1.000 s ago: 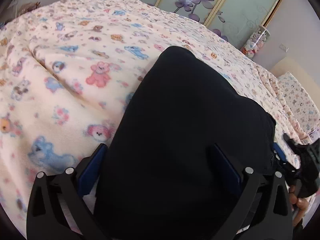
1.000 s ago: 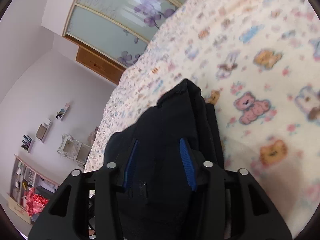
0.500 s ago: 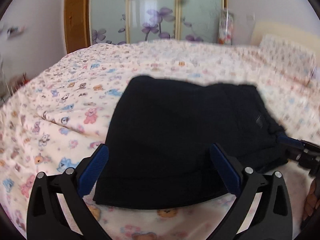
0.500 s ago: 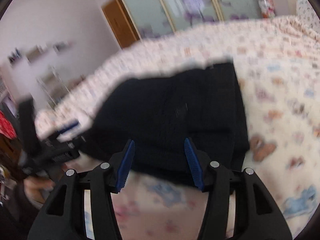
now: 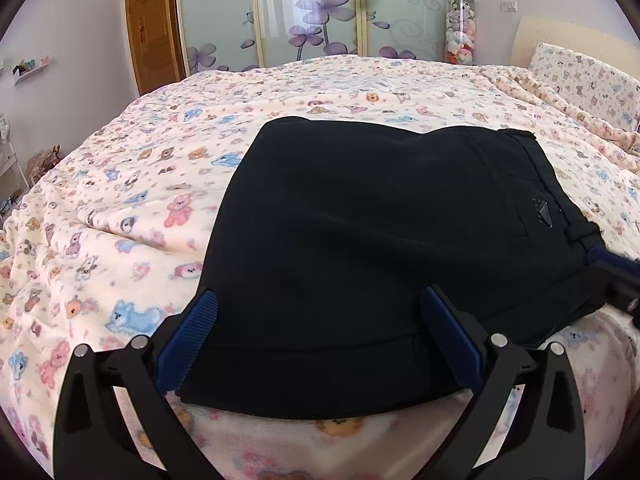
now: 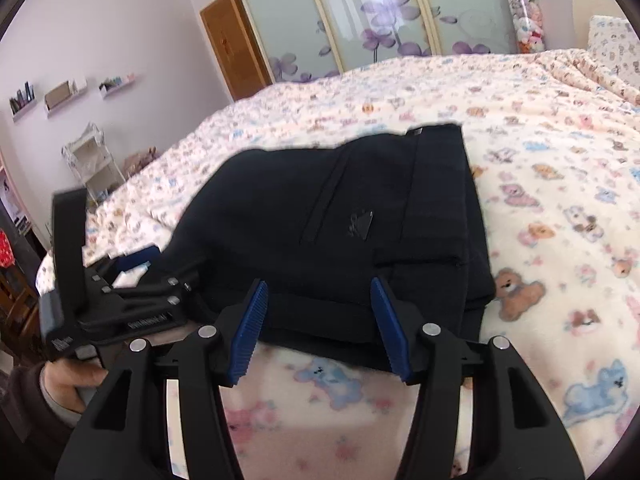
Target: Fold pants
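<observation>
The black pants (image 5: pixel 380 248) lie folded into a compact rectangle on the bed; they also show in the right wrist view (image 6: pixel 352 232), waistband and small logo facing up. My left gripper (image 5: pixel 316 320) is open and empty, hovering over the near hem edge. My right gripper (image 6: pixel 320 312) is open and empty over the near waistband end. The left gripper's body shows at the left of the right wrist view (image 6: pixel 120 304), and the right gripper's tip at the right edge of the left wrist view (image 5: pixel 616 276).
The bed carries a cream blanket with a teddy-bear print (image 5: pixel 120 200). A pillow (image 5: pixel 584 80) lies at the far right. Sliding flower-pattern wardrobe doors (image 5: pixel 312 16) and a wooden door (image 5: pixel 148 36) stand behind. Shelves (image 6: pixel 92 160) stand at the left.
Both grippers have let go of the pants and pulled back and up. The pants now lie flat and folded on the bed, further from both cameras.
</observation>
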